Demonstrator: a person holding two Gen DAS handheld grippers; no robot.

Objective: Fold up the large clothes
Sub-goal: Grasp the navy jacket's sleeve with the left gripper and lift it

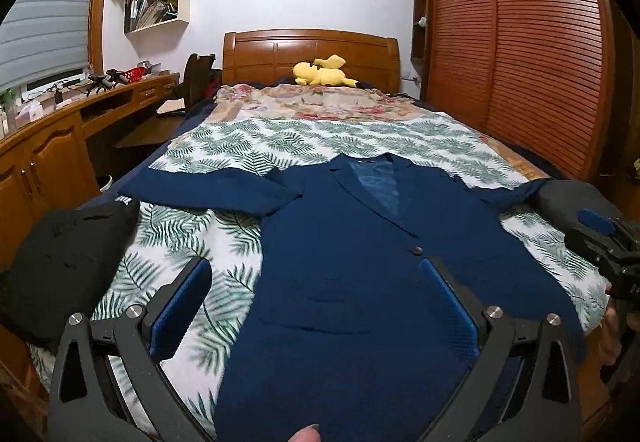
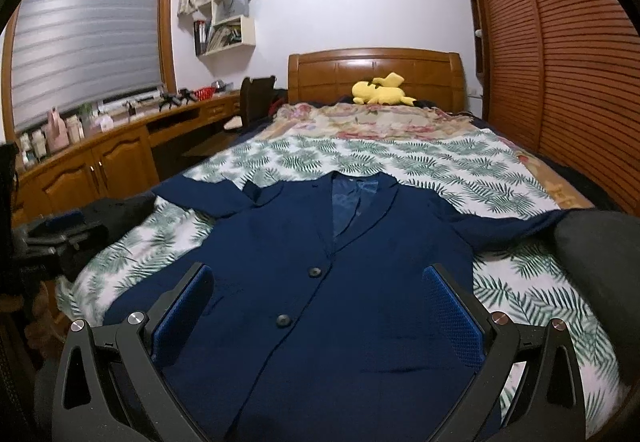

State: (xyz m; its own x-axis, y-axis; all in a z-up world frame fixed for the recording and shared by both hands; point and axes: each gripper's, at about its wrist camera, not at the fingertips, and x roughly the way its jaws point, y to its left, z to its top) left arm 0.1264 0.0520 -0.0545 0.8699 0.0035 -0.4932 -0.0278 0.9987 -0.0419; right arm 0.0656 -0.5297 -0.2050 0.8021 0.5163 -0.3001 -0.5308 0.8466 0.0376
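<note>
While the jacket (image 2: 320, 282) lay flat and face up on the bed (image 1: 280, 146), you held both grippers spread wide above its hem.

Your left gripper (image 1: 316, 306) and right gripper (image 2: 318, 302) were both released, grasping nothing. Its sleeves were stretched out to either side, collar toward the headboard (image 2: 376, 70). Pinching only the top layer could have dragged the front panel askew and creased the fold.
</note>
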